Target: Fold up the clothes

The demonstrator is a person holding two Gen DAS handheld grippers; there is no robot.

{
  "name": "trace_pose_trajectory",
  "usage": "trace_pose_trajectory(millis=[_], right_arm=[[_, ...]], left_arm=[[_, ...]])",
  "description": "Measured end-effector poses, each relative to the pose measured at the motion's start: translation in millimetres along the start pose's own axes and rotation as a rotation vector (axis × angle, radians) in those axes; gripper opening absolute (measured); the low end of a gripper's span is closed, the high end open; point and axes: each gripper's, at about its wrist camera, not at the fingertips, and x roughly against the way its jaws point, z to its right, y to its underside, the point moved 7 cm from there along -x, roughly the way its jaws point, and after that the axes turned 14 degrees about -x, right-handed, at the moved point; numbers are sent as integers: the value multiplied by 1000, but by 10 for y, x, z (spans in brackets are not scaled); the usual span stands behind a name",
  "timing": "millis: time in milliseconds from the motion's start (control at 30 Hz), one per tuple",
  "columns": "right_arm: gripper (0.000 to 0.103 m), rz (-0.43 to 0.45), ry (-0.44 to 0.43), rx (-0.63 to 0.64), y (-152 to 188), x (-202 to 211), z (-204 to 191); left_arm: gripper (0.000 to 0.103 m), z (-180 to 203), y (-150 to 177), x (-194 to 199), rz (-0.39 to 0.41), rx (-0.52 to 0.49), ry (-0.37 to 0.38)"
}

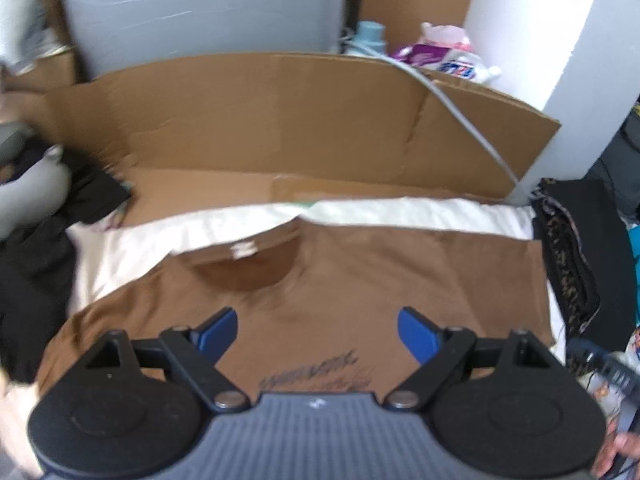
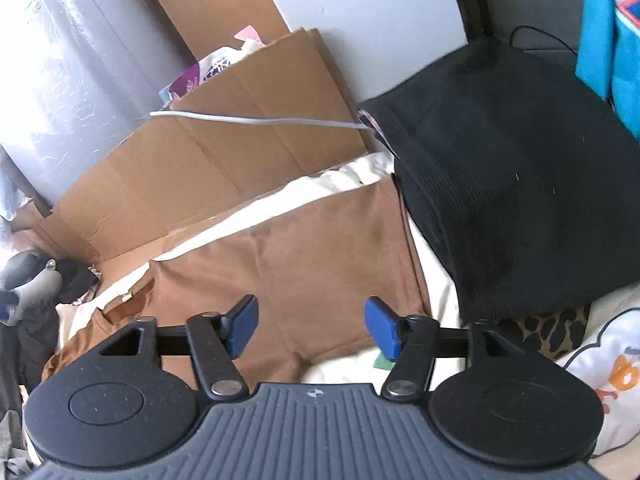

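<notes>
Looking down the left tool (image 1: 318, 332), you get the brown tee (image 1: 360, 280) spread flat on a cream sheet (image 1: 420, 210), neckline (image 1: 248, 268) facing away with a small white tag at the collar and some dark print (image 1: 316, 376) on the chest just ahead of the blue pads (image 1: 218, 334). That tool is spread wide and grasping nothing, sitting over the middle of the shirt; whether it touches the fabric I can't tell. The right tool (image 2: 312, 330) is also released and empty, and its view catches things the left one barely does: the tee's (image 2: 312, 264) far sleeve and side edge, with the shirt's edge passing under the gap between the pads and bare sheet (image 2: 344, 372) showing near the right pad. It also shows a big black ribbed garment (image 2: 512, 184) lying just beside the tee's edge, a leopard-print piece (image 2: 556, 332) poking out under it, and something bright blue (image 2: 600, 40) at the top corner. The left view only gets a sliver of that dark pile (image 1: 572, 240) at its right edge, but it does show another black heap (image 1: 36, 280) on the opposite side. Both views share the flattened cardboard (image 1: 280, 120) standing behind the sheet with a grey cable (image 1: 460, 116) draped across it, plus some packages (image 1: 444, 56) behind that. Left view is a bit blurry.
</notes>
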Motion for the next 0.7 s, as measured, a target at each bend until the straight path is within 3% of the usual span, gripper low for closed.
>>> trace_pose_trajectory(millis=[200, 700], right_arm=[[73, -33, -1, 22, -316, 341, -473], [79, -98, -73, 121, -666, 1361, -1818]], left_arm=[[89, -244, 183, 407, -30, 105, -17], [89, -889, 59, 1798, 55, 230, -67]])
